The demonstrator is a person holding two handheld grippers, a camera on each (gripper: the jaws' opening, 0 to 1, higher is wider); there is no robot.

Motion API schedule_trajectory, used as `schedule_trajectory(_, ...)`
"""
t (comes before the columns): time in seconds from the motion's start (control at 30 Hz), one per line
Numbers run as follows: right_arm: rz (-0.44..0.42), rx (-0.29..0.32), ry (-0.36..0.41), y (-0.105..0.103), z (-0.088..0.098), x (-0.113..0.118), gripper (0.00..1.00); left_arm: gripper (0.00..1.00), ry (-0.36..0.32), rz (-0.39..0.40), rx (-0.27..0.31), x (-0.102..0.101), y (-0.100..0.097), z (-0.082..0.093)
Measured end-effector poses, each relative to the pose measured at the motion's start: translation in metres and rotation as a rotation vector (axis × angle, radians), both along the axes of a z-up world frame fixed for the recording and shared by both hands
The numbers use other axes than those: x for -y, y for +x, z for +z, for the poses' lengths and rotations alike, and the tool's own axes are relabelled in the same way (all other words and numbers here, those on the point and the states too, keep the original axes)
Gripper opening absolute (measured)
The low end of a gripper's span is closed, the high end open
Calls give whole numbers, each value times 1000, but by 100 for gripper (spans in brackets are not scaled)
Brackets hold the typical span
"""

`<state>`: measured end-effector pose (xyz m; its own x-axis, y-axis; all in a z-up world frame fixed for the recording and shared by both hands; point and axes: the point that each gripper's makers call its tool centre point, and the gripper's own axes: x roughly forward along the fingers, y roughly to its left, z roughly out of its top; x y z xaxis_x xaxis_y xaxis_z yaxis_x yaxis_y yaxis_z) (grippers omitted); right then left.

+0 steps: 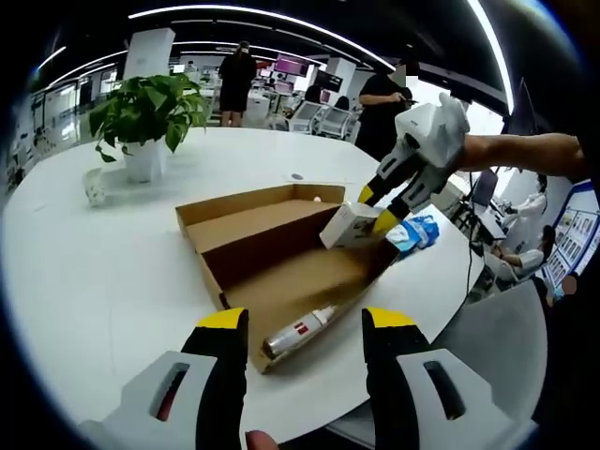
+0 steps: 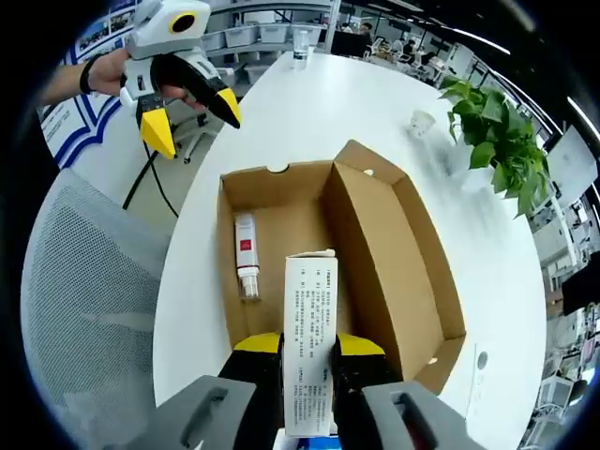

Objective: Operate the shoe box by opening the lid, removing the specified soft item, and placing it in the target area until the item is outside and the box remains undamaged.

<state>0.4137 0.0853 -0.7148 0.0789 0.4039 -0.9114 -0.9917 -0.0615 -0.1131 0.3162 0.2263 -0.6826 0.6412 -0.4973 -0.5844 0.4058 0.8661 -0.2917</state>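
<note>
The brown cardboard shoe box (image 2: pixel 375 253) lies open on the round white desk (image 1: pixel 112 253), its lid folded back flat beside the tray; in the right gripper view the right gripper (image 2: pixel 307 361), yellow-tipped with grey jaws, is clenched on a small white printed carton (image 2: pixel 309 347), which it holds over the box's near end; in the left gripper view the same gripper (image 1: pixel 375 208) comes in from the right, holding the carton (image 1: pixel 349 225) just above the box's (image 1: pixel 272 253) far edge; a slim white and silver tube with a red label (image 2: pixel 246 255) lies on the floor of the tray, near the left wall in the right gripper view, and close to the near corner in the left gripper view (image 1: pixel 300 333); the left gripper (image 1: pixel 307 323) hovers released, its jaws spread wide and grasping nothing, near that corner; in the right gripper view it (image 2: pixel 192 117) hangs beyond the desk edge, well apart from the box; a blue and white packet (image 1: pixel 414 232) rests on the desk just beside the box; a green potted plant in a white pot (image 1: pixel 148 122) stands further back on the desk.
</note>
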Motion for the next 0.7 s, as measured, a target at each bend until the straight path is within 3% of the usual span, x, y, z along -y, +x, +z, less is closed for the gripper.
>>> schedule_trajectory(0.43,-15,29,-9,2,17,26,15,50,2,-35,13,15,8,6)
schedule_trajectory(0.7,-73,40,-21,5,18,63,15,50,1,-64,10,28,12,6)
